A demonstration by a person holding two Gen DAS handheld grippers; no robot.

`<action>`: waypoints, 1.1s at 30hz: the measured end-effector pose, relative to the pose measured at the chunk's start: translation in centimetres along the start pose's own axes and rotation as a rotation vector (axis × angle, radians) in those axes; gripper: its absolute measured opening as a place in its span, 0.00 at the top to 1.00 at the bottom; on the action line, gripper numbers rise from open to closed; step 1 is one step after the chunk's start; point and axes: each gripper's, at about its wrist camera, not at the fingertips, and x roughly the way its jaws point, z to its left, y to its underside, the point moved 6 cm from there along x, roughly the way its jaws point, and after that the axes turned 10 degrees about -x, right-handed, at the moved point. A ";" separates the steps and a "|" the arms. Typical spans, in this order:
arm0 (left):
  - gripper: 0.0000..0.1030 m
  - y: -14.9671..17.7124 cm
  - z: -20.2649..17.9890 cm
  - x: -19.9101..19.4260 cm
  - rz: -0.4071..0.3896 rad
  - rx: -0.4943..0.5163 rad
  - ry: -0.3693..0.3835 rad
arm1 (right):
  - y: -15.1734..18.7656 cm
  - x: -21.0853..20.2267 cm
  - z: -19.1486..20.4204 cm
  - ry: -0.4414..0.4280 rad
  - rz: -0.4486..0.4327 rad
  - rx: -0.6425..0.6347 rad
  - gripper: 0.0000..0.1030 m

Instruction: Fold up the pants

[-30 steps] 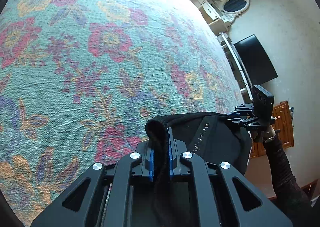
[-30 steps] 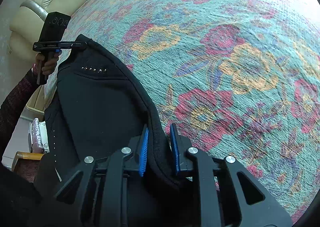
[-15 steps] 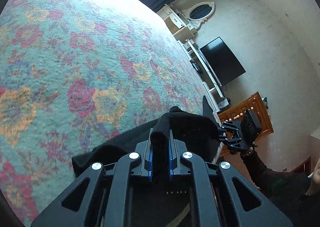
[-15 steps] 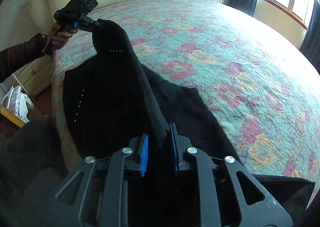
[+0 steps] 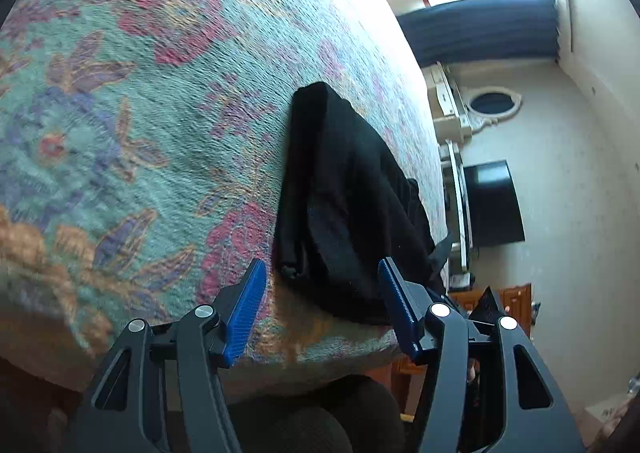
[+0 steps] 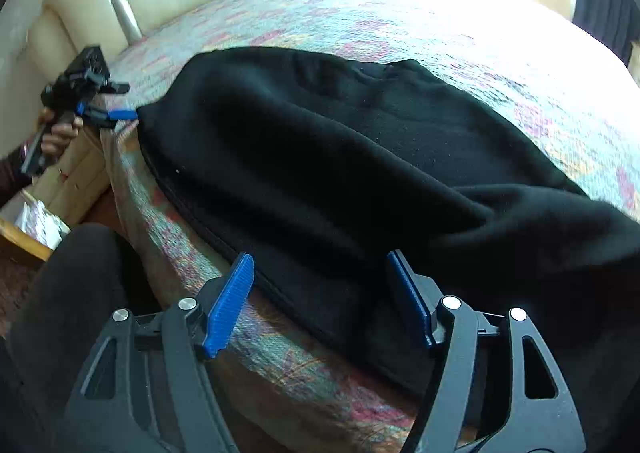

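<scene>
The black pants (image 6: 360,173) lie folded along the near edge of the bed (image 6: 460,25), on its floral bedspread (image 5: 120,133). The left tongs (image 5: 322,305) are opening, blue pads apart, the pants' end just ahead between them but not pressed. The right tongs (image 6: 320,301) are opening likewise over the fabric, tilted downward. A hand (image 6: 56,137) grips the left tool's handle beside the bed.
</scene>
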 end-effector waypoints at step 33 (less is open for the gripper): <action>0.53 2.6 -5.0 6.4 -0.275 -0.147 -0.326 | 3.7 -0.7 -5.4 -0.264 -0.177 0.770 0.30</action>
